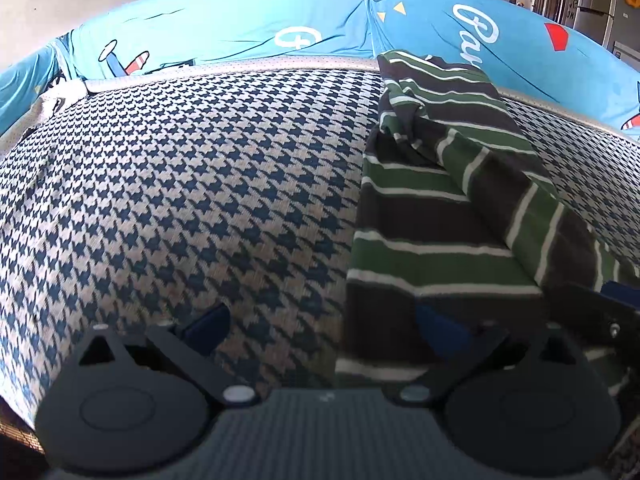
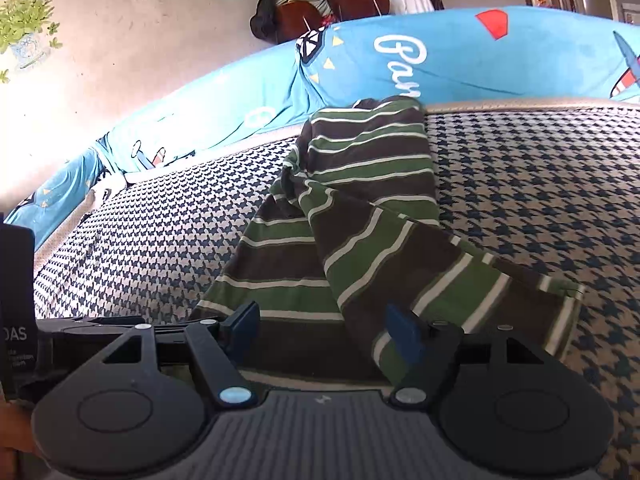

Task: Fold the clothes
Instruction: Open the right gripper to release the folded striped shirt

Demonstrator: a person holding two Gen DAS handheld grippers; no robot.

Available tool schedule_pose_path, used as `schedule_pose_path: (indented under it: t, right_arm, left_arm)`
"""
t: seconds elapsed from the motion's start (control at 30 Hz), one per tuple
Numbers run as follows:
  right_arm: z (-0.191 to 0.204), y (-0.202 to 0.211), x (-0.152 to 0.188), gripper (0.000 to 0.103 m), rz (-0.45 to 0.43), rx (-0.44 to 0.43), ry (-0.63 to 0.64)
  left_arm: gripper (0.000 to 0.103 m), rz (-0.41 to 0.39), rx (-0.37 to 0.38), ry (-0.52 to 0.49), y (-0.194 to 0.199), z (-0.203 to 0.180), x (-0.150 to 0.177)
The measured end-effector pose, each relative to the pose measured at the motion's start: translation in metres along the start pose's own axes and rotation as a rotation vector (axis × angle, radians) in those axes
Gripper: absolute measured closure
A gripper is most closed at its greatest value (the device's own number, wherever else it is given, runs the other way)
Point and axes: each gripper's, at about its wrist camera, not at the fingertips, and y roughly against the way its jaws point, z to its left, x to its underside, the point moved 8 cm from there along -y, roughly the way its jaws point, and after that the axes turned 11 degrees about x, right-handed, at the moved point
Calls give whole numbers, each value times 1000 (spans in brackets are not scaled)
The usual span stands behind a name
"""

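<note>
Nearest in the left wrist view, the left gripper [image 1: 322,330] stands with its black arms and blue fingertip pads spread wide and nothing pinched between them. Its left pad [image 1: 208,326] hovers over bare cover; its right pad [image 1: 436,330] sits over the near edge of the shirt, though whether it touches the cloth cannot be told.

In the right wrist view, the right gripper [image 2: 322,328] is likewise spread wide, its matte black linkages ending in blue pads. The shirt's lower hem lies between and beneath the pads, and they do not press on it.

The striped shirt [image 2: 352,216] is a soft knit in broad dark brown and green bands divided by thin white lines. It lies lengthwise on the bed as a long narrow shape, with one side panel folded diagonally over the body, so its stripes run slanted across the level ones below. A rumpled bunch sits at mid-length.

Beneath it spreads the houndstooth bed cover [image 2: 540,200], a coarse weave of navy and cream teeth, edged at the far side by a pale dotted mattress border [image 1: 240,68].

Farther off, a smooth bright blue cartoon-print sheet [image 1: 224,16], with white script and red shapes, drapes along the bed's far edge.
</note>
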Motion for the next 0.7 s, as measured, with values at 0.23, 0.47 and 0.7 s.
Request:
schedule_pose_path:
  t: [0.23,0.47,0.7]
  right_arm:
    - [1,3,21,32,31,70,48]
    - [9,-1,35,27,21,121,133]
    - [11,2,40,24,17,126,163]
  left_arm:
    - [0,8,1,-29,7,-1,12]
    - [0,9,2,-47,9,-1,19]
    - [0,6,8,-53,13,-1,24]
